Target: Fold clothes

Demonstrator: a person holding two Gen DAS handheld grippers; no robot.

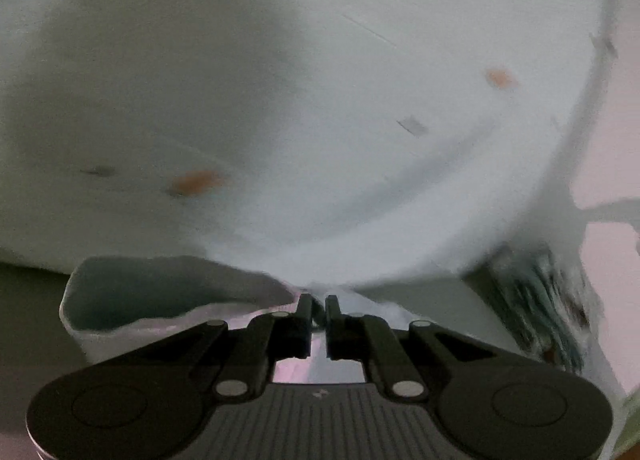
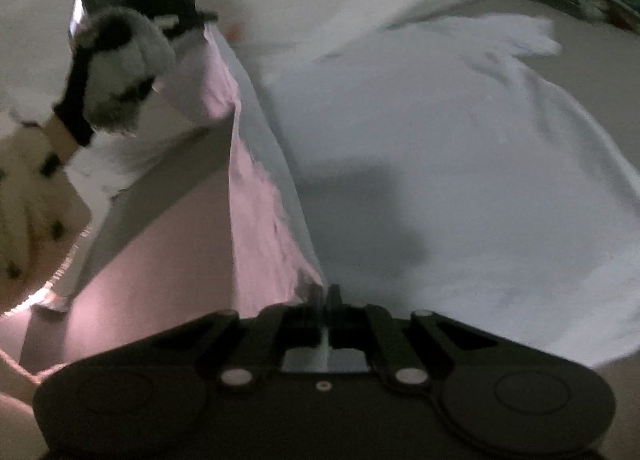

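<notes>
Here both grippers are pinching the pale garment (image 2: 460,180). The left gripper (image 1: 319,310) is clamping a bunched edge between its nearly closed jaws; the right gripper (image 2: 325,302) is gripping a lifted fold, the rest spreading ahead of it.

White garment (image 2: 460,140) with pink-lit underside; black fingers (image 1: 306,312); green striped fabric (image 1: 536,300); cream black-spotted sleeve (image 2: 28,196).
</notes>
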